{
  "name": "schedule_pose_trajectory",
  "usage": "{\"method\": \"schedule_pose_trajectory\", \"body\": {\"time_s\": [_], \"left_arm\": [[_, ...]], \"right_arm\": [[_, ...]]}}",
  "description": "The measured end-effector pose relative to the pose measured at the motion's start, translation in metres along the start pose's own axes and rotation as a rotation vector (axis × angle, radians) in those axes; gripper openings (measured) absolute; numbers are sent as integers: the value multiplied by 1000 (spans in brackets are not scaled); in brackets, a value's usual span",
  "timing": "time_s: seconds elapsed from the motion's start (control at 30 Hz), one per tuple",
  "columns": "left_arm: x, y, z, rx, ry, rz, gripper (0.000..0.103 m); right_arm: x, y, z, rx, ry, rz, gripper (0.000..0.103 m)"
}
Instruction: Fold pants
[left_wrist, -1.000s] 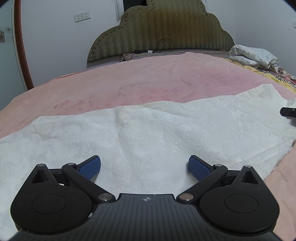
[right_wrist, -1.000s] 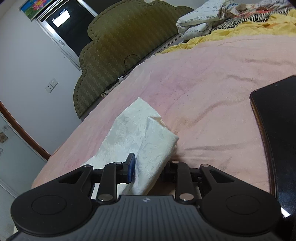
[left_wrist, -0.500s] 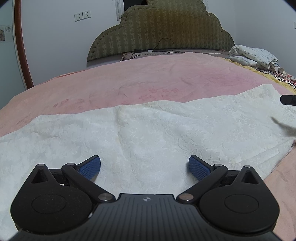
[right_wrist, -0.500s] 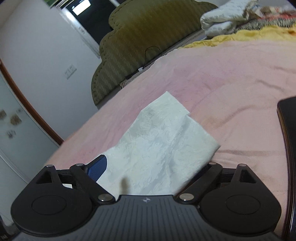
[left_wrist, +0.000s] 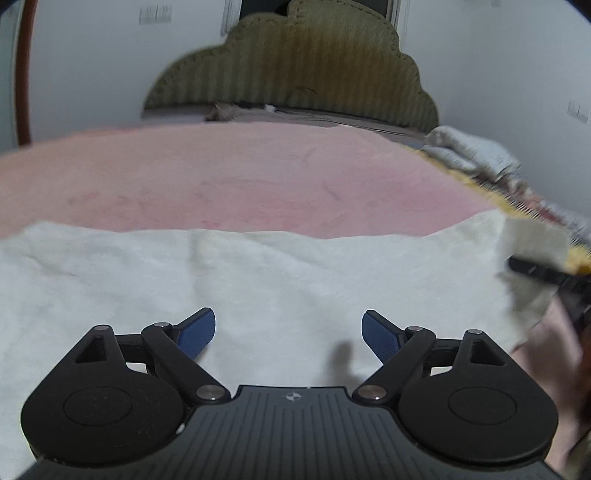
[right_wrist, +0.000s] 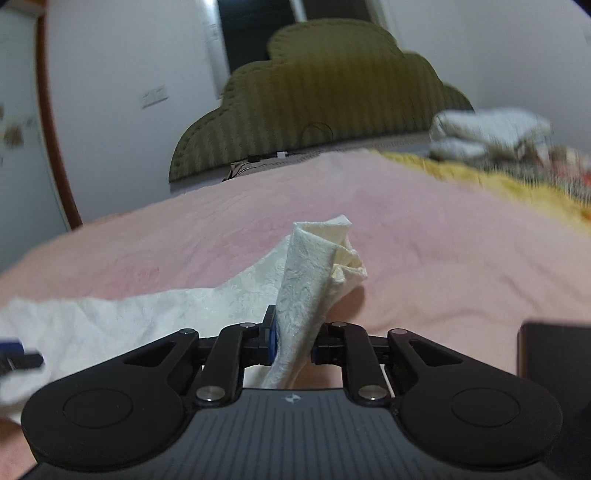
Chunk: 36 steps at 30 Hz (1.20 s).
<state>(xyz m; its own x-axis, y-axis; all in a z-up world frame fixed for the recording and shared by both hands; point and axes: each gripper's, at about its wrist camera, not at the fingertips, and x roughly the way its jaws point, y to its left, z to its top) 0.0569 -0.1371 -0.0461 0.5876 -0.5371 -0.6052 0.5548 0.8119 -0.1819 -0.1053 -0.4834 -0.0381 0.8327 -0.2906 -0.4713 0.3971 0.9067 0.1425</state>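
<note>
White pants (left_wrist: 258, 288) lie spread across the pink bedspread (left_wrist: 258, 177), lengthwise left to right, on the near side from the green headboard (left_wrist: 295, 74).

Your right gripper (right_wrist: 291, 343) is pressed together on a bunched end of the pants, cloth rising between the jaws into a crumpled peak. Your left gripper (left_wrist: 288, 332) is spread wide, blue pads (left_wrist: 195, 332) apart, hovering over the middle of the pants and holding nothing.

Step in hand, as I judge it: carrying the pinched end over the rest of the garment for the first fold.
- Keep the pinch firm; the cloth looks thick and textured, so it should grip well but will drag.
- Lift enough that the free layer clears the bedspread, then sweep across towards the far end of the pants.
- Use your left gripper to pin the middle where the crease should fall.
- Lay the end down edge to edge before letting go.

View differences:
- Right wrist shows the pinch itself and a dark flat object (right_wrist: 554, 354) to the right of the pants; the left does not.
- Left wrist shows the whole flat span of the pants, with the lifted end and the right gripper only as a blur at its right edge.
</note>
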Motion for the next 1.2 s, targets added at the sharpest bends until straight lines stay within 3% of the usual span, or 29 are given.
{"method": "schedule_pose_trajectory", "body": {"time_s": [0.17,0.33,0.43,0.73,0.83,0.9,0.97,1.0,1.07,1.2], "left_arm": [[17,19,8,-259,94,-211,89],[31,38,6,-460,147,-383,89],[40,44,5,-534,175,-461,92],[69,38,10,-728,219,-587,97],[77,33,19,-769,233,-575,96],[81,33,25,-757,229,-551,80],[83,38,29,-719,260,-515,33],[81,42,30,-694,271,-475,24],[72,51,31,-615,272,-410,9],[40,48,51,-312,227,-254,7]], "right_arm": [[-8,67,-14,-442,-56,-97,14],[-15,130,-34,-680,-86,11,14],[-11,138,-39,-641,-49,86,14],[-21,127,-24,-491,-53,149,14],[-29,135,-23,-523,-74,168,14],[-35,146,-25,-568,-81,194,14],[-40,158,-29,-613,-87,210,14],[-41,164,-32,-635,-90,215,14],[-42,175,-36,-666,-81,235,14],[-45,200,-40,-697,-74,298,14]]}}
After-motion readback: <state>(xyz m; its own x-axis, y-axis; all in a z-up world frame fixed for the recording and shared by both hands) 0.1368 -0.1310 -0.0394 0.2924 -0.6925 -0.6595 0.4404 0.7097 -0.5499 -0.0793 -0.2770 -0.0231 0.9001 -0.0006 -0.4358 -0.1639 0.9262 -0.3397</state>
